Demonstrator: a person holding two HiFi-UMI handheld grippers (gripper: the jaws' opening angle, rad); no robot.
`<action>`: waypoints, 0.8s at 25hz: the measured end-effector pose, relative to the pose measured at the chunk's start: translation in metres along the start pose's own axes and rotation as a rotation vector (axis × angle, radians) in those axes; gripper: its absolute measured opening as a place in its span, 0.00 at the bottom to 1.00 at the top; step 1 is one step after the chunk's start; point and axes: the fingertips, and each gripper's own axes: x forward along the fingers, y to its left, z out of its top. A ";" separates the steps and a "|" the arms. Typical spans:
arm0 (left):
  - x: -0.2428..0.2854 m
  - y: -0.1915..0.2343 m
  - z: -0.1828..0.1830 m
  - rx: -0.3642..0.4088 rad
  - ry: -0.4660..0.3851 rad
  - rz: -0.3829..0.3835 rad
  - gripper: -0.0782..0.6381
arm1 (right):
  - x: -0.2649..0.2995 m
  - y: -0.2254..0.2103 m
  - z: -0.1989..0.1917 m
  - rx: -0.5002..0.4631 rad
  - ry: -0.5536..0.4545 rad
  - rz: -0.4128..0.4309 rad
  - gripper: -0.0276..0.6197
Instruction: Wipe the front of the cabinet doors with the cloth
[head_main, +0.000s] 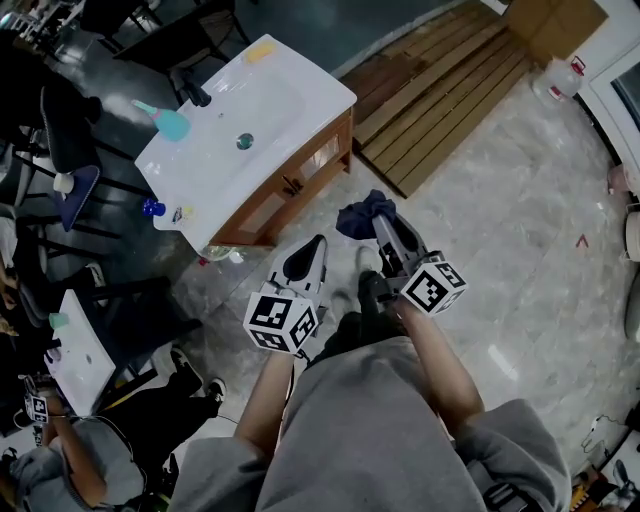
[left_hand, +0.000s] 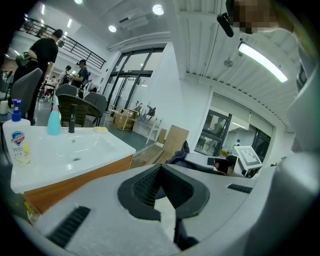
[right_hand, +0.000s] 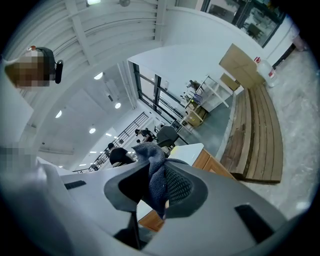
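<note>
**Cloth in Hand, Cabinet Doors Await**

The right gripper (head_main: 382, 222) is clamped on a dark blue cloth (head_main: 362, 212), which bunches above its tips. Beside it, the left gripper (head_main: 314, 246) has its jaws together with nothing between them. Both are held apart from the wooden cabinet (head_main: 290, 190), with pale marble floor (head_main: 500, 230) between them and its doors. On the white worktop (head_main: 290, 85), a teal bottle (head_main: 170, 122) stands by the black tap (head_main: 195, 95) at the back edge. A yellow bar (head_main: 260, 50) lies at the back right corner, and a blue-capped bottle (head_main: 152, 208) stands at the left end. Wooden planks (head_main: 450, 90) lie beyond the cabinet.
</note>
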 end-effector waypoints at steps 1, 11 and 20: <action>0.007 0.002 0.001 0.001 0.003 0.000 0.12 | 0.005 -0.006 0.003 0.002 0.001 -0.003 0.17; 0.084 0.030 0.006 -0.002 0.044 0.029 0.12 | 0.058 -0.068 0.025 -0.003 0.035 -0.026 0.17; 0.150 0.054 -0.002 0.006 0.081 0.070 0.12 | 0.106 -0.133 0.036 0.018 0.056 -0.034 0.17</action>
